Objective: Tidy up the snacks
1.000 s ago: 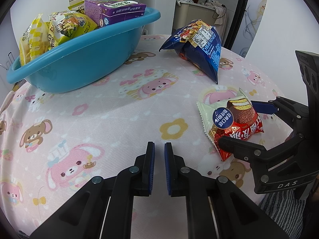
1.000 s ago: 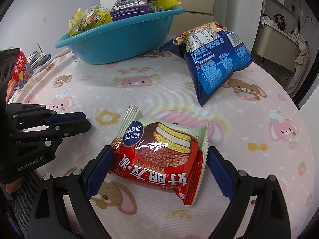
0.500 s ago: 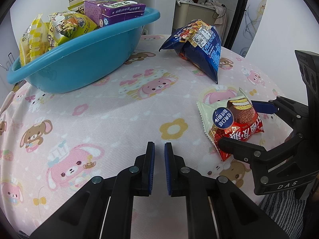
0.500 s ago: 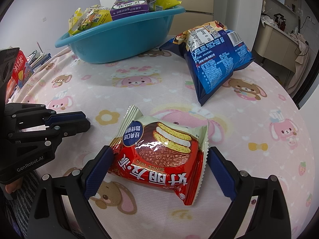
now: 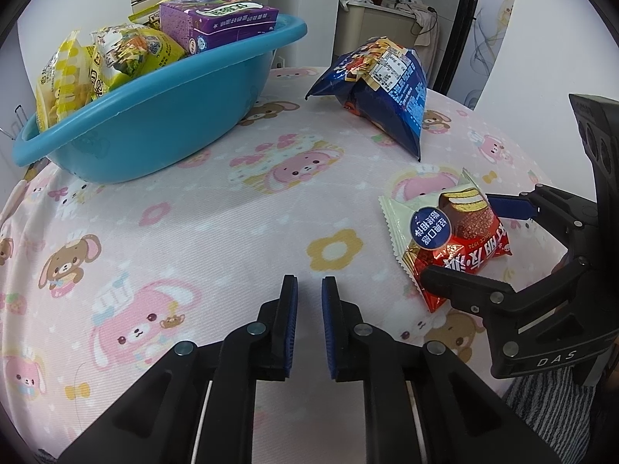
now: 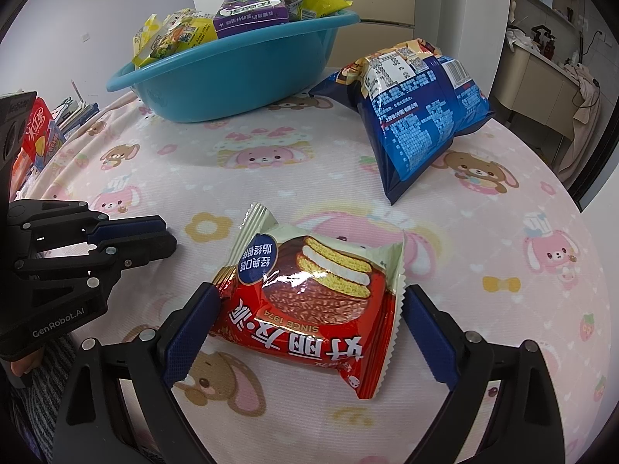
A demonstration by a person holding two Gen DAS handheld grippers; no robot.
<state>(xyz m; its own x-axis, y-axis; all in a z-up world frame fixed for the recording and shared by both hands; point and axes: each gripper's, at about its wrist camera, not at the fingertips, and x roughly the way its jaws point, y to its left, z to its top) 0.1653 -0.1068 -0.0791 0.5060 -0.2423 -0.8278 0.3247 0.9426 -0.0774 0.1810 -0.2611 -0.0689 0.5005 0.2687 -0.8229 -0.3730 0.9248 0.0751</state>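
Note:
A red chocolate-pie packet [image 6: 309,305] lies flat on the table between the open fingers of my right gripper [image 6: 307,309], one finger at each side edge; it also shows in the left wrist view [image 5: 445,232]. My left gripper [image 5: 309,290] hovers low over the tablecloth, jaws nearly together with a narrow gap, holding nothing. It shows at the left of the right wrist view [image 6: 147,236]. A blue chip bag [image 6: 418,120] lies further back. A teal basin [image 5: 154,116] at the back left holds yellow packets and a purple box [image 5: 220,19].
The round table wears a pink cartoon-animal cloth [image 5: 174,232]. Books and a red packet [image 6: 38,131] sit off the table's left side. A cabinet and doorway [image 6: 541,69] stand behind at the right.
The right gripper's fingers have drawn in slightly around the red packet. The left gripper has not moved.

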